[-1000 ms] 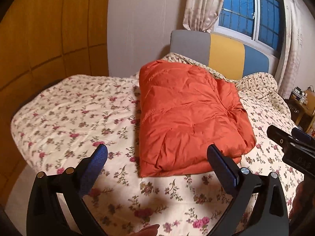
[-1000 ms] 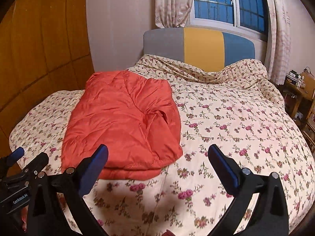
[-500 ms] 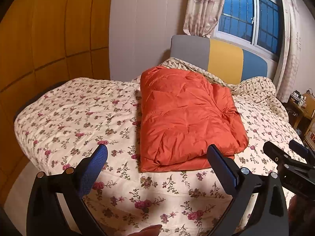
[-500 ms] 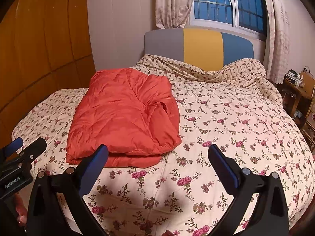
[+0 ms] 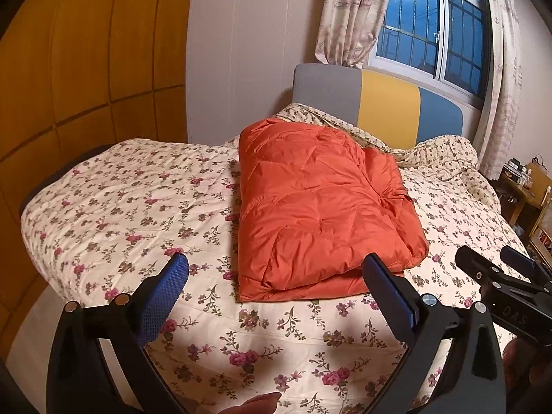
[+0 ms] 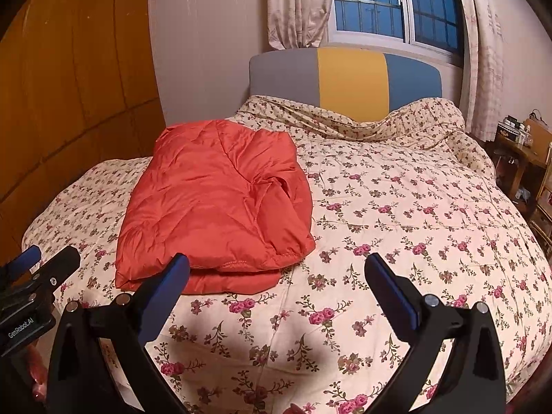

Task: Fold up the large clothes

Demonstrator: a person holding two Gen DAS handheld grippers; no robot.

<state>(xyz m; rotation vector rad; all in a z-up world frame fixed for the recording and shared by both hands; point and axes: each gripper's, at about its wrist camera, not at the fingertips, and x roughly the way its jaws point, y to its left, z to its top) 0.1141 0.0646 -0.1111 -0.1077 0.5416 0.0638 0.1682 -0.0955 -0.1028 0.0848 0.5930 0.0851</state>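
An orange padded jacket (image 5: 317, 207) lies folded into a thick rectangle on the floral bedspread (image 5: 131, 207); in the right wrist view the jacket (image 6: 217, 203) sits on the bed's left half. My left gripper (image 5: 276, 269) hovers open above the bed's near edge, just short of the jacket's front fold, holding nothing. My right gripper (image 6: 276, 269) is open too, over bare bedspread (image 6: 396, 207) to the right of the jacket's near corner. Each gripper shows at the edge of the other's view: the right gripper (image 5: 496, 269) and the left gripper (image 6: 38, 262).
A grey, yellow and blue headboard (image 6: 345, 76) stands at the far end under a barred window (image 6: 372, 3) with curtains. Wooden wardrobe panels (image 5: 69, 69) run along the left. A cluttered wooden side table (image 6: 521, 145) stands on the right.
Both grippers have pulled back and up from the jacket, which now looks smaller and farther. Both stayed open; the jacket has not moved.
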